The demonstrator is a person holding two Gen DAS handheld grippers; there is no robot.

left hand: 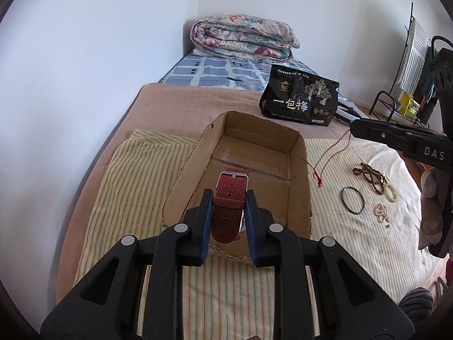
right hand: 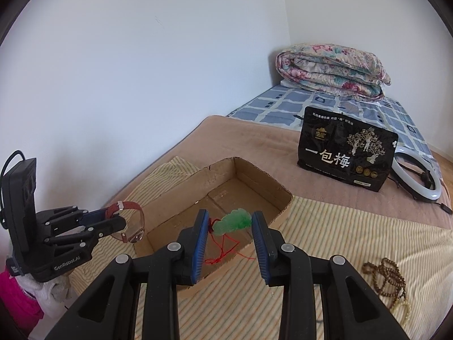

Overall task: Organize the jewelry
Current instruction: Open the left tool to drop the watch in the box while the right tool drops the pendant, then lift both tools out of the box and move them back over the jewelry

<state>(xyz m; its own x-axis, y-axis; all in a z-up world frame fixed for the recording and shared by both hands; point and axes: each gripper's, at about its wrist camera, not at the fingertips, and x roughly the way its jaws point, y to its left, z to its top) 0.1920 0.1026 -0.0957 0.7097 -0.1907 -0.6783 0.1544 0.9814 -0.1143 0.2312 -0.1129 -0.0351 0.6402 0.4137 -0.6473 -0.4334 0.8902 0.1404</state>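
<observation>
- two grippers are loaded at once — the left gripper (left hand: 228, 208) has its pads closed on a red watch (left hand: 230, 198), strap clamped between the fingers with the buckle end sticking forward
- seen from the right wrist, the watch's case hangs below the left fingers, just at the near-left rim of the cardboard box (right hand: 284, 195)
- the right gripper (right hand: 230, 226) holds a green jade pendant (right hand: 232, 221) across a fairly wide span; the pendant seems pinched end to end, though contact at its left end is hard to confirm
- its red cord (right hand: 223, 250) trails down from the pendant over the box's near wall
- the step in hand looks like delivery: both pieces are poised over the box, neither yet lying inside it
- next, each tool probably needs to dip lower ahead of itself and open — the cord should go in too, not snag on the rim
- to the right of the left tool, a brown bead strand (left hand: 369, 176), a dark bangle (left hand: 353, 200) and a pale bead bracelet (left hand: 382, 211) lie on the striped cloth (left hand: 136, 170), yet to be collected
</observation>
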